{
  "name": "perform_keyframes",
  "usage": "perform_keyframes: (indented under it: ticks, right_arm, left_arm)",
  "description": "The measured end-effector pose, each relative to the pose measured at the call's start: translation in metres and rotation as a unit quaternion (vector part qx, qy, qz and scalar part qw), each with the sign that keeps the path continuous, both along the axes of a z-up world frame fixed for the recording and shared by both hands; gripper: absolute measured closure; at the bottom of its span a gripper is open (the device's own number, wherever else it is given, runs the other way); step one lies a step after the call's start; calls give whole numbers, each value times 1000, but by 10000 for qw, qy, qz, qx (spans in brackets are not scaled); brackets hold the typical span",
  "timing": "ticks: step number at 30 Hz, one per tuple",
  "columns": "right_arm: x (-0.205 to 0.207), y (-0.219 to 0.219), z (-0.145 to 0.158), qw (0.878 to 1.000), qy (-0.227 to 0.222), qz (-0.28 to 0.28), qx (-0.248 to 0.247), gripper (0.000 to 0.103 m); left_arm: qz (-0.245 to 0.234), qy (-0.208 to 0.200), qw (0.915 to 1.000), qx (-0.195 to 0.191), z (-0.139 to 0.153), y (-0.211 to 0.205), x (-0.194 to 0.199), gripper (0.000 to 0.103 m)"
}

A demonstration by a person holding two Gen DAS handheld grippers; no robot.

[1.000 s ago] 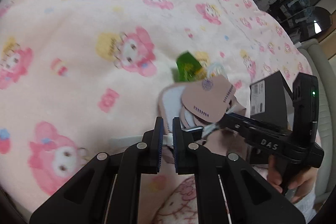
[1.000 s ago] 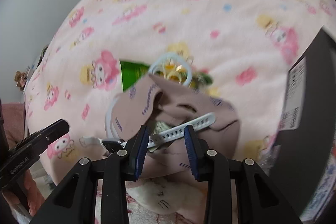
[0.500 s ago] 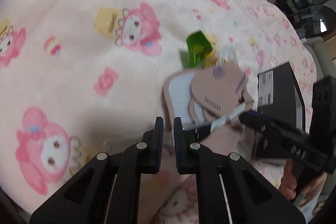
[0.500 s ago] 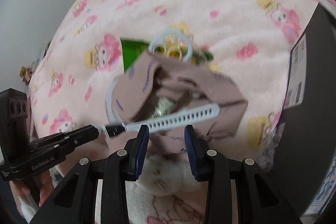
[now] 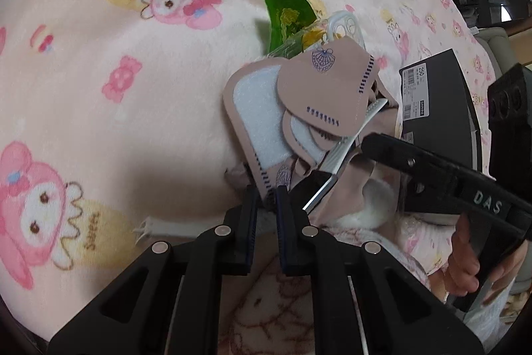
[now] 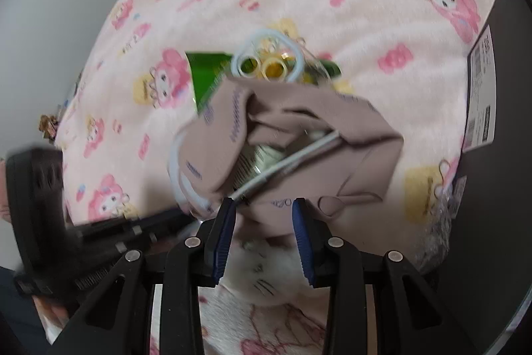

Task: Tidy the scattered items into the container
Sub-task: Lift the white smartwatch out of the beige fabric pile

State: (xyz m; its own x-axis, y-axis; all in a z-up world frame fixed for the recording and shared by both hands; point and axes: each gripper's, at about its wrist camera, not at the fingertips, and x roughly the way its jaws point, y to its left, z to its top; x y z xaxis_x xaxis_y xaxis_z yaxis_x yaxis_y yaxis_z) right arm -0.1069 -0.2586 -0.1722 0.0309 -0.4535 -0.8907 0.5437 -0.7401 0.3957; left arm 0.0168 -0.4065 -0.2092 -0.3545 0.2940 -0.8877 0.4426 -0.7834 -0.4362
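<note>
A mauve fabric pouch stands open on the pink blanket, with a metallic tube-like item inside. My left gripper is shut on the pouch's stitched near rim. A white strip with a row of holes leans into the pouch mouth. Its lower end rests by the left fingertip of my right gripper, whose jaws are opening without pressing on it. In the left wrist view the strip crosses between the right gripper's fingers. Behind the pouch lie a green packet and a white ring holder.
A black shoebox stands to the right of the pouch, against the blanket's edge. A white plush toy with whiskers lies under both grippers. A person's hand grips the right tool. Open blanket spreads to the left.
The left gripper has come down and closer to the pouch's rim. The white strip has tilted from lying across the right jaws to leaning into the pouch. The right jaws stand slightly wider.
</note>
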Motion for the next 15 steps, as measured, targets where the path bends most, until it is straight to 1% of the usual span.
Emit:
perform_keyframes:
  ticks: [2,4,7,9,10,11,13,15]
  right_arm:
    - [1,-3,-2,10000,-39,-2,39,66]
    - [0,-4,-5,9998,-176,-46,11,65]
    - [0,-12,-11,9998,-202,-86,5,61]
    - [-2,-19,-18,9996,-254,-66,44,61]
    - [-2,-21,-20,9998,-214,-50,-12,61]
    - [-2,-23,-22,9999,-144,-29,-25,66]
    - [-2,-23,-23,9998,-153,-7,-141,78]
    - [1,-21,-17,9998,7,14,-207,87]
  left_arm:
    - [23,29,10000,77,0,0,4,94]
    - [21,71,9999,143,-2,1,5,94]
    - [48,41,9999,139,0,-3,7,94]
    - [49,56,9999,86,3,-3,9,94]
    - [42,64,9999,67,5,-5,14,94]
    - [40,67,10000,56,6,-4,14,94]
    - [97,92,9999,60,7,-6,17,93]
    - [233,164,9994,178,9,-11,24,93]
